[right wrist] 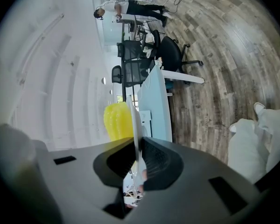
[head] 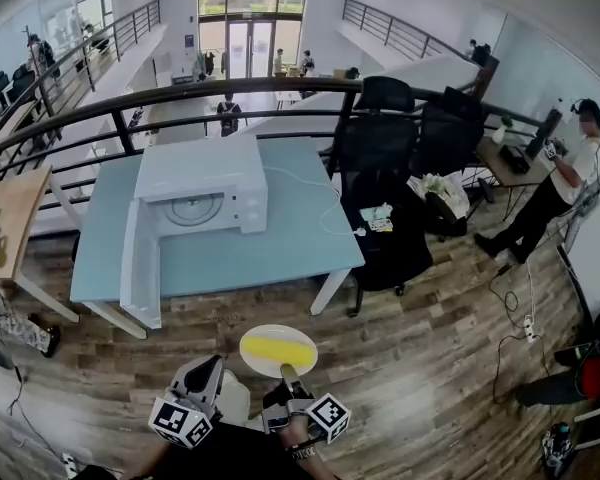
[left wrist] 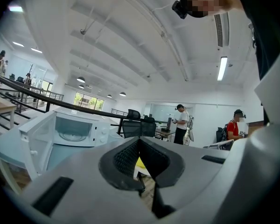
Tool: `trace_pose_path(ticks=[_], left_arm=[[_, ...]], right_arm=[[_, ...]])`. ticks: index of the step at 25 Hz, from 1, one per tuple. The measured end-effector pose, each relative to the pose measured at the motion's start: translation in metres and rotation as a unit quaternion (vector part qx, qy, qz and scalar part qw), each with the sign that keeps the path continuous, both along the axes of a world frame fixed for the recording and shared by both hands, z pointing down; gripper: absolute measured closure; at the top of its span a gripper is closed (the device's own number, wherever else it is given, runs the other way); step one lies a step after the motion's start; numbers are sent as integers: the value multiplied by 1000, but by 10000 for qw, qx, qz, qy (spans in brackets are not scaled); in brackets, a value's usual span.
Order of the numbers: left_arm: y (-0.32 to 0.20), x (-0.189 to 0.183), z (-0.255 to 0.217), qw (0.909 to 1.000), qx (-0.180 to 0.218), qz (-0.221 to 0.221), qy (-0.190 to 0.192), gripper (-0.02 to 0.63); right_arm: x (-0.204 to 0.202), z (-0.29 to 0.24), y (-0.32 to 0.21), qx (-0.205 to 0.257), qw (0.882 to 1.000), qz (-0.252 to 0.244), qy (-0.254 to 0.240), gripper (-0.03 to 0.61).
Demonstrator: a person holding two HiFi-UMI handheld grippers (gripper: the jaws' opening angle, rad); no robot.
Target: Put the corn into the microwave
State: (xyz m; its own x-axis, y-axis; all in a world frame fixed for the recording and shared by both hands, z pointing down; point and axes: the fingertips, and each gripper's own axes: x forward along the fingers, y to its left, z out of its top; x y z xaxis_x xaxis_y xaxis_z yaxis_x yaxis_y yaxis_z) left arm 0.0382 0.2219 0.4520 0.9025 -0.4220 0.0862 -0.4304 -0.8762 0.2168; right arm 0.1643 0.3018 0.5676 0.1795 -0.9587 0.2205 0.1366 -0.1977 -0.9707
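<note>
1 corn (head: 277,349): a yellow cob, laid flat on a white plate (head: 276,330) that is held above the wood floor, well apart from the microwave (head: 202,183).
Plate: clamped at its near rim by the right gripper (head: 288,372).
Left gripper (head: 208,368): jaws pressed together, nothing held, just beside the plate.
Microwave: set on the blue table (head: 280,238), door (head: 140,263) swung open, turntable bare.
Progress: the corn is picked up and the door is opened; the approach and the placing inside are judged left.
</note>
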Motion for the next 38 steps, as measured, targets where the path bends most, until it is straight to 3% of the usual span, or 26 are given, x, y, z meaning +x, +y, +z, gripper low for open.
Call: trace_pose_path(ticks=[17,38], left_arm=[[-50,29,13,9998,-147,-136,-19,612],[-181,80,21,9985,-326,-446,-49,612]], right_arm=[[24,16,-37,-337,9993,-131,-77,551],[68,23,-168,-489,9967,-643,-21,551]])
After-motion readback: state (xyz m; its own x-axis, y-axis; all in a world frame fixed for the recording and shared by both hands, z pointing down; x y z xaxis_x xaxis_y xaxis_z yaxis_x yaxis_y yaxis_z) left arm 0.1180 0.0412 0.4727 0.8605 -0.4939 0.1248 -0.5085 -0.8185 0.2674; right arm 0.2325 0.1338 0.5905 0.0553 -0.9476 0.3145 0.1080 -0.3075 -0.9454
